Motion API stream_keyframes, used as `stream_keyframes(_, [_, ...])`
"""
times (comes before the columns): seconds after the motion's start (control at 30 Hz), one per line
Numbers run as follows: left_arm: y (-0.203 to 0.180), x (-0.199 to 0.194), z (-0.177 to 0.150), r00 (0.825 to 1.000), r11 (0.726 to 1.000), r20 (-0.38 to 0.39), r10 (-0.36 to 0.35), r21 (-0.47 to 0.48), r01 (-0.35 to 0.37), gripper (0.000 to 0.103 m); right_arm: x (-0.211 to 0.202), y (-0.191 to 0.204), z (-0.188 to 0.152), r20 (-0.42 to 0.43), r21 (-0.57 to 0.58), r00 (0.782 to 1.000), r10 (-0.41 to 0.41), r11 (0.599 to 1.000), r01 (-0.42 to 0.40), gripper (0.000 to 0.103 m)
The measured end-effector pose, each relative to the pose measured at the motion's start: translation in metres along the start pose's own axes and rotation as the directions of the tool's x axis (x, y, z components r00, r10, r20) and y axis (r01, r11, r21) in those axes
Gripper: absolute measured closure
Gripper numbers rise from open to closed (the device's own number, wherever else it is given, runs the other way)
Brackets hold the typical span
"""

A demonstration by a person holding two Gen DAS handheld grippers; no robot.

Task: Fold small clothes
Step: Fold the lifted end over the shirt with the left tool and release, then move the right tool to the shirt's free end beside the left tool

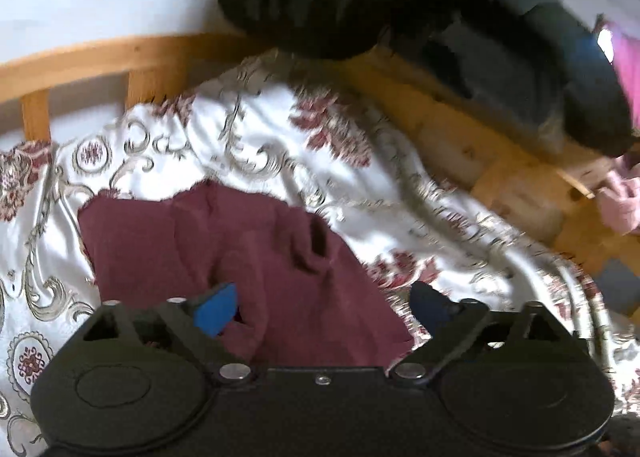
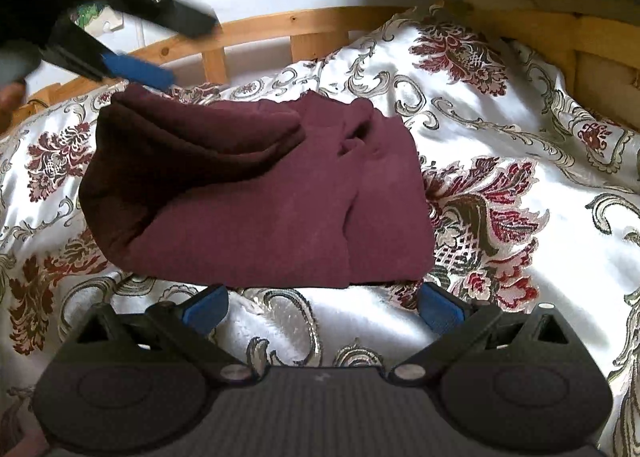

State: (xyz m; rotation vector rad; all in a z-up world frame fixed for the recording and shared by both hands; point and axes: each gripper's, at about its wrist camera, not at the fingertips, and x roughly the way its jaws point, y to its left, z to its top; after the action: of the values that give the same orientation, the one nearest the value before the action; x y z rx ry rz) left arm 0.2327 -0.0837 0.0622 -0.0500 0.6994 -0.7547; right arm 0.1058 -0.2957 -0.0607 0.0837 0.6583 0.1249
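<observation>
Right wrist view: right gripper (image 2: 322, 307) hangs just short of the near edge of the maroon garment (image 2: 260, 193), jaws wide, nothing between them. The garment lies partly folded on the patterned bedspread (image 2: 500, 129), with a thick doubled layer on its left part and loose creases toward its right. Beyond the garment's far left corner, the left gripper (image 2: 160, 45) hovers above it with fingers spread and empty. Past the garment stands the wooden bed rail (image 2: 280, 23), then a white wall.

Left wrist view, blurred: the left gripper's jaws stand wide over the garment, with no cloth pinched.

Judgement: one fold looks laid, and the next needs a fresh grip. Pinch both layers at each corner of one edge, lift little, carry the edge across evenly, and flatten the creases before letting go, since the satin bedspread may slide under it.
</observation>
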Motion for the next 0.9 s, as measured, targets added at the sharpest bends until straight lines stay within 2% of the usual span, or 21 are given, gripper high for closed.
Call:
stream_keyframes(0.1, [0.007,-0.020,-0.005,1.000,1.000,0.021,0.023,0.012,-0.023,0.003,0.000,0.001,0.000,-0.002,-0.008,1.000,-0.005,1.000,0.005,0.000])
stream_keyframes(0.27, [0.031,-0.039,-0.031,0.990,0.990,0.027,0.142,-0.005,-0.142,0.001,0.005,0.002,-0.002,-0.025,-0.009,1.000,-0.019,1.000,0.019,0.001])
stream_keyframes(0.43, [0.055,-0.031,-0.062,0.973,0.972,-0.049,0.225,-0.056,-0.228,0.001,0.012,0.014,-0.005,-0.046,-0.081,0.996,-0.075,0.994,0.071,0.000])
stream_keyframes(0.5, [0.059,-0.025,-0.071,0.964,0.965,-0.076,0.253,-0.045,-0.257,0.001,0.013,0.017,-0.006,-0.047,-0.095,0.995,-0.088,0.992,0.083,0.000])
stream_keyframes(0.6, [0.063,-0.011,-0.078,0.936,0.945,-0.135,0.325,0.005,-0.328,0.001,0.014,0.019,-0.007,-0.045,-0.103,0.994,-0.096,0.991,0.091,0.000])
stream_keyframes(0.67, [0.067,-0.009,-0.082,0.934,0.944,-0.140,0.328,0.018,-0.328,0.001,0.012,0.019,-0.007,-0.038,-0.098,0.995,-0.095,0.991,0.091,0.001])
stream_keyframes(0.8, [0.070,-0.009,-0.085,0.941,0.948,-0.115,0.318,0.015,-0.318,0.001,-0.007,0.009,0.003,0.062,-0.027,0.996,-0.061,0.998,0.063,0.000])
stream_keyframes(0.9, [0.067,-0.008,-0.087,0.945,0.948,-0.081,0.318,0.039,-0.316,0.001,-0.017,0.006,0.024,0.138,0.000,0.989,-0.054,0.999,0.054,0.000])
